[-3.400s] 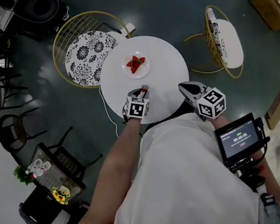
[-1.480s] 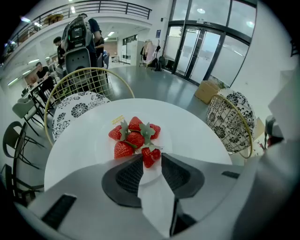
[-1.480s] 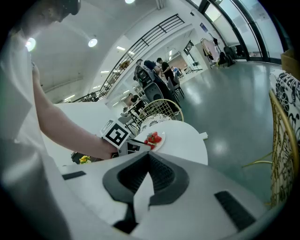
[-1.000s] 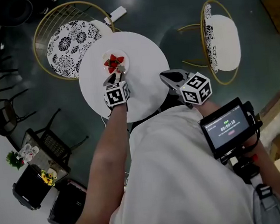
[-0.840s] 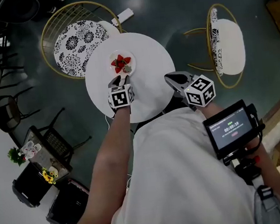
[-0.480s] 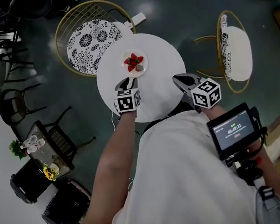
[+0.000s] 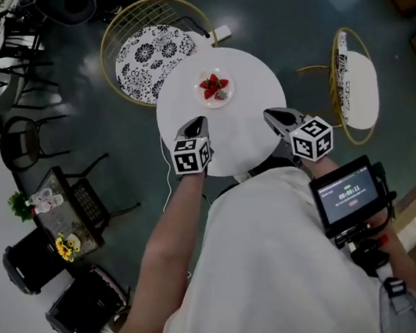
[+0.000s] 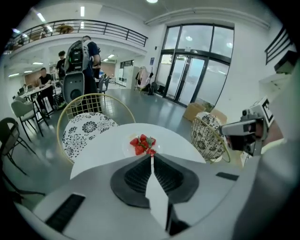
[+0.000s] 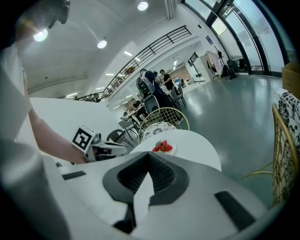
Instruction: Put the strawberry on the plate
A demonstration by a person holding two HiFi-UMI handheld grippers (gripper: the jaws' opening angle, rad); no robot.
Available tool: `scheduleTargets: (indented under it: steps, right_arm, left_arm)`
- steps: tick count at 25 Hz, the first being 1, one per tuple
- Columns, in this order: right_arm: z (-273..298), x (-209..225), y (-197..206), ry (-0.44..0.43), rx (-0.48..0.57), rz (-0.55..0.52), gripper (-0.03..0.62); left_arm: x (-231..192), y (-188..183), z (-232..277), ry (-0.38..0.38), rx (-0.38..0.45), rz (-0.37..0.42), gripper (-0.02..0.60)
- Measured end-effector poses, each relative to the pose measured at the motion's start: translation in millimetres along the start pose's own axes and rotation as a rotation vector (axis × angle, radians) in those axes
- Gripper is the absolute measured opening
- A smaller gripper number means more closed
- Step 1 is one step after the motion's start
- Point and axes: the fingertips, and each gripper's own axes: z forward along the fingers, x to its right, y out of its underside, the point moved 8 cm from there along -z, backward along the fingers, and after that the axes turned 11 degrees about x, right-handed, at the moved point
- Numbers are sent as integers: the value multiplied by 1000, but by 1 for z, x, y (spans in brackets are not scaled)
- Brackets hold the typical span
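Note:
Several red strawberries (image 7: 214, 87) lie heaped on a small white plate (image 7: 227, 99) at the far side of the round white table (image 7: 252, 131). My left gripper (image 7: 196, 121) hovers over the table's near part, well short of the plate. Its jaws are closing, nothing between them. In the left gripper view the jaws of the left gripper (image 8: 151, 157) meet in a thin line, with the strawberries (image 8: 143, 143) and the plate (image 8: 128, 148) straight ahead. My right gripper (image 7: 271, 114) is shut and empty over the table's near right edge. In the right gripper view the right gripper (image 9: 149, 155) points at the strawberries (image 9: 162, 146).
A gold wire chair with a flowered cushion (image 7: 153, 53) stands behind the table on the left, and another chair (image 7: 353, 87) on the right. A white power strip (image 7: 220, 33) lies on the floor. Dark chairs and a side table with flowers (image 7: 59, 229) are left. People (image 8: 84, 51) stand far off.
My left gripper carried a strawberry to the plate, left it there, drew back toward the near edge and brought its jaws together. The right gripper kept its place.

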Motion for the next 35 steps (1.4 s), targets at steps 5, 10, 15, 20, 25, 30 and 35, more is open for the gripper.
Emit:
scheduleTargets:
  steps: [5,10,15,20,25,30,35]
  right_arm:
    - [3,0,-6,-19,4,-31,5]
    - [4,-8,-8,-56,29,-61,5]
    - [8,-11,0,-89,37,-79,5]
    - [0,-19,8,-92,40,-82,5]
    - [-11,-23,16,-90,39,-76,5]
    - [-20,-33,10,-87,49,-82,5]
    - [-18,-32,3,-95,59,-91,5]
  left_arm:
    - [9,-3,-11,60,84,-52,6]
    - [23,-1,-27,188,201,-103,6]
    - [25,7,-37,252,252,-162,6]
    - [35,16,-45,269,240,-118,6]
    - [50,18,-46,289,227,-49,6]
    - [58,13,-53,294,223,-44,6]
    - [57,10,-51,290,203,-20,6]
